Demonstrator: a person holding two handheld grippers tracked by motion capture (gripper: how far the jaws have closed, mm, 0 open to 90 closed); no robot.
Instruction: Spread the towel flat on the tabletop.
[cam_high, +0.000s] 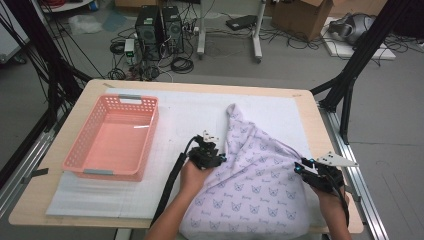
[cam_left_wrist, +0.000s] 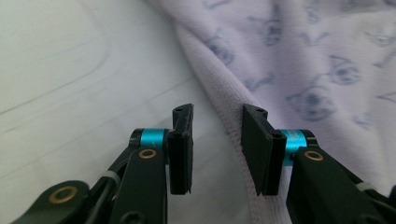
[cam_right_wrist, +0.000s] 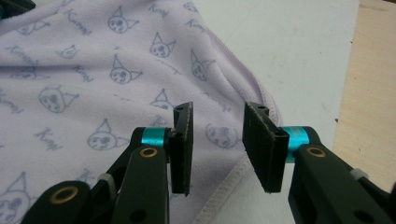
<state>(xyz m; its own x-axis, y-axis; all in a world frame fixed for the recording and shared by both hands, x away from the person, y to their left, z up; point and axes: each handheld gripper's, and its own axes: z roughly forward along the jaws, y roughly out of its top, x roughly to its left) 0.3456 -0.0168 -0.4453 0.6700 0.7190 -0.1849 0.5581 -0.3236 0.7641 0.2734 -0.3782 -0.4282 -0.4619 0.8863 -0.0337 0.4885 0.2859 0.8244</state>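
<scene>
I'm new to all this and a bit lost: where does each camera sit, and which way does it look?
High view: above the table's near side, looking forward and down; forearms, left gripper, right gripper, pink plastic basket.
Left gripper view: on that gripper, facing the stitched hem between open jaws.
Right gripper view: likewise, jaws open over the cloth's corner.
Shared: lilac cat-print cloth, white table mat.

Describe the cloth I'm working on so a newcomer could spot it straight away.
On the table lies a white mat, with a pink basket at its left. The cloth is heaped at the right: pale lilac, printed all over with small cat faces, with a stitched hem.
</scene>
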